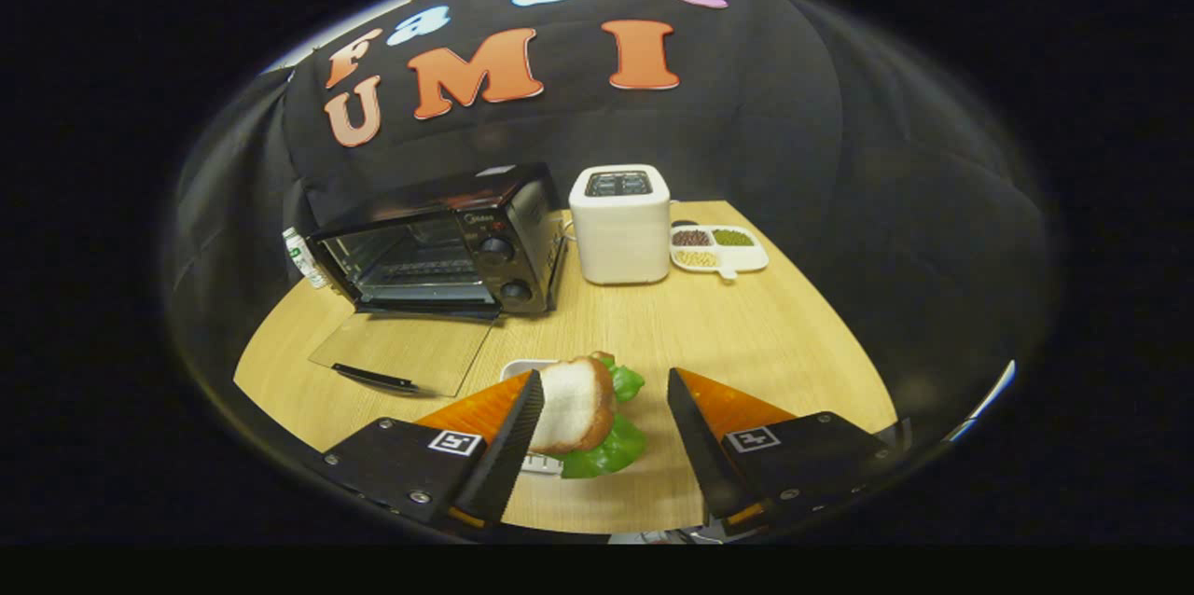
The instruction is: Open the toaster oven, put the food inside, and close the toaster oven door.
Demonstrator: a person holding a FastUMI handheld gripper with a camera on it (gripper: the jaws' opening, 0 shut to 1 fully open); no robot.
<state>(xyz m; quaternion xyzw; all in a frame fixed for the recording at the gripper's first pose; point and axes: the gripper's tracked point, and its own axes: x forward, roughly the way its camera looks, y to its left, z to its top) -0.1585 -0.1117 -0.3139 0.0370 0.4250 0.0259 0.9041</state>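
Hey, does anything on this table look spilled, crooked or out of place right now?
Nothing looks spilled or damaged. The toaster oven has its glass door folded flat onto the table, which fits the task. The sandwich sits tilted, half on a small white tray, against one finger of the open tongs.

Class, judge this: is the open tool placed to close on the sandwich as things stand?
Probably yes. The tool is open, and the white-bread sandwich with green lettuce lies between its fingers, against the left one; nothing blocks the right finger.
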